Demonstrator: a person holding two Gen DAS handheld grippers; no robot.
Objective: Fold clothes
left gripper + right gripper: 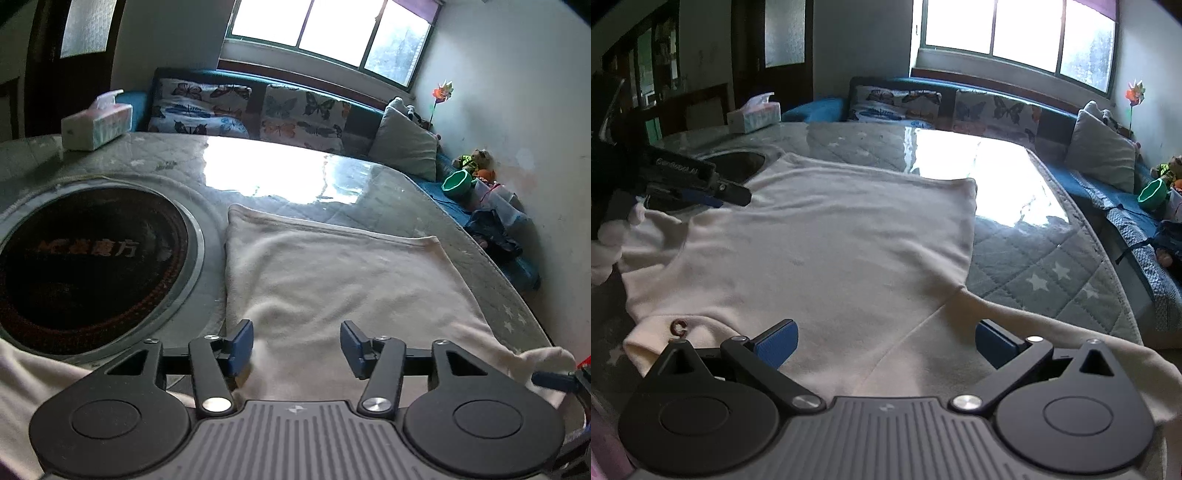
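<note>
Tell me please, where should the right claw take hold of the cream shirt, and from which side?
Probably the sleeve of the cream shirt, directly under the open right claw. Come down from above and pinch its outer edge: it lies flat and spread toward the quilted table cover, unfolded.

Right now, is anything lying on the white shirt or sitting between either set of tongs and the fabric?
Nothing visible. The white shirt lies flat on the quilted table cover, with nothing on it. The right tongs and left tongs hang open directly over the cloth. The tissue box sits far back, well clear of the shirt.
</note>
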